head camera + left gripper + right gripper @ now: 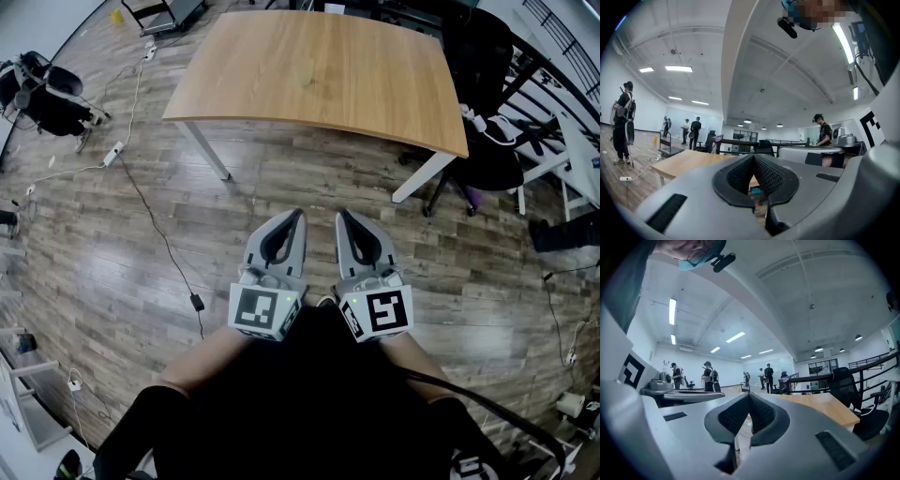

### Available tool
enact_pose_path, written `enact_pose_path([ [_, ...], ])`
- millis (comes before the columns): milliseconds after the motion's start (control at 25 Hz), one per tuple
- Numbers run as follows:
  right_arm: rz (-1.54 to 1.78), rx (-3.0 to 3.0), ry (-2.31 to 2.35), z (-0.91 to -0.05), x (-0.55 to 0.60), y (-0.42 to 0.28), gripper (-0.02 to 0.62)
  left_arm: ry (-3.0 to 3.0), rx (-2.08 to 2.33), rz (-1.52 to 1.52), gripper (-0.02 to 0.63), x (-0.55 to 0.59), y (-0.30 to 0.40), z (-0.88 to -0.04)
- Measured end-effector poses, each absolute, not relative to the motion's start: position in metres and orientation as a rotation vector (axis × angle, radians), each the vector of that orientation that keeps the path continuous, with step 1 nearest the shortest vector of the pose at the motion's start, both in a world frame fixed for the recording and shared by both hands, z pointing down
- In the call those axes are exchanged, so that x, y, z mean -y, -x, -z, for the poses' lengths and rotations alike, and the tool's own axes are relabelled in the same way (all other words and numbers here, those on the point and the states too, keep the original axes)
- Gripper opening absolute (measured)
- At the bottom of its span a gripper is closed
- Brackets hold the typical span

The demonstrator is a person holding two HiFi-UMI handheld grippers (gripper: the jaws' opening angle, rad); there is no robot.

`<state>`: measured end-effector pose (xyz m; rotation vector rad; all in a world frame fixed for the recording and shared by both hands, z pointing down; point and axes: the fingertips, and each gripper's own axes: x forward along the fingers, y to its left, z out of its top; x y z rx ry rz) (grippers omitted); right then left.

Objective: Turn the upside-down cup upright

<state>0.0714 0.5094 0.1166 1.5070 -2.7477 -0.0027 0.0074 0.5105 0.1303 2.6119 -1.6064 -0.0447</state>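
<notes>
Holds left claw (293,223) and right claw (345,223) fully closed on nothing, level and side by side near the body, well short of the table (375,94), apparently a ready pose before approach; notes faint pale shape mid-table, probably the cup (305,73), orientation unreadable.

A wooden table (319,75) stands on a plank floor (112,272), a black office chair (492,141) beside it.
</notes>
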Motion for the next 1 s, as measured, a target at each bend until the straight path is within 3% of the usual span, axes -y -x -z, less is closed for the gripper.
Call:
enact_pose_path([
  [1000,-0.089,2.675,-1.657,-0.132,-0.452,-0.047,0.012,-2.595,1.574,0.042,0.006,-0.458,0.050,-0.150],
])
